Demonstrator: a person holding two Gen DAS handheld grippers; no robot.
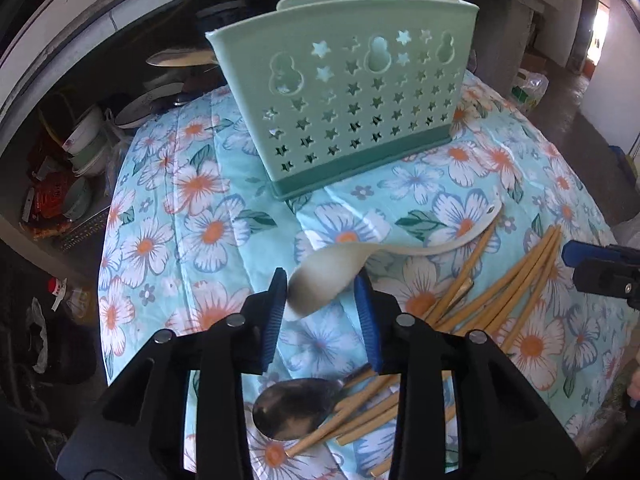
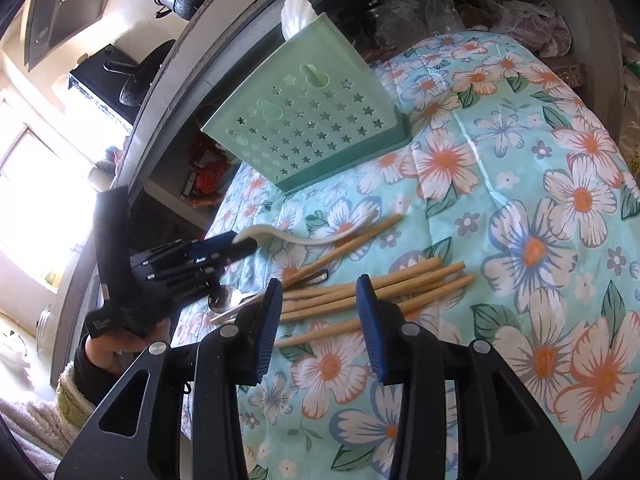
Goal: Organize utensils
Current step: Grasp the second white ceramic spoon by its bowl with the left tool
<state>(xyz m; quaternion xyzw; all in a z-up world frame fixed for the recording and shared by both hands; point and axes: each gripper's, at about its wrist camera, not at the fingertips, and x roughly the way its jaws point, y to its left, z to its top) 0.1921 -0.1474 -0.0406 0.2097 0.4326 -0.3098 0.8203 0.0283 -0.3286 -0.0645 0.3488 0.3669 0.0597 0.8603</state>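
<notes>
Left gripper [image 1: 321, 286] clamped on the bowl of a cream plastic spoon [image 1: 320, 280], handle trailing over the floral teal cloth [image 1: 168, 208] — short of the mint-green star-cut utensil holder [image 1: 344, 92]. Right gripper [image 2: 318, 298] parted, empty, above loose bamboo chopsticks [image 2: 380, 284] — a steel spoon [image 1: 292, 408] among them.

Both wrist views close, angled down; share holder [image 1: 340, 104].

Matt plastic holder [image 1: 352, 92], glossy metal spoon [image 1: 296, 408]
</notes>
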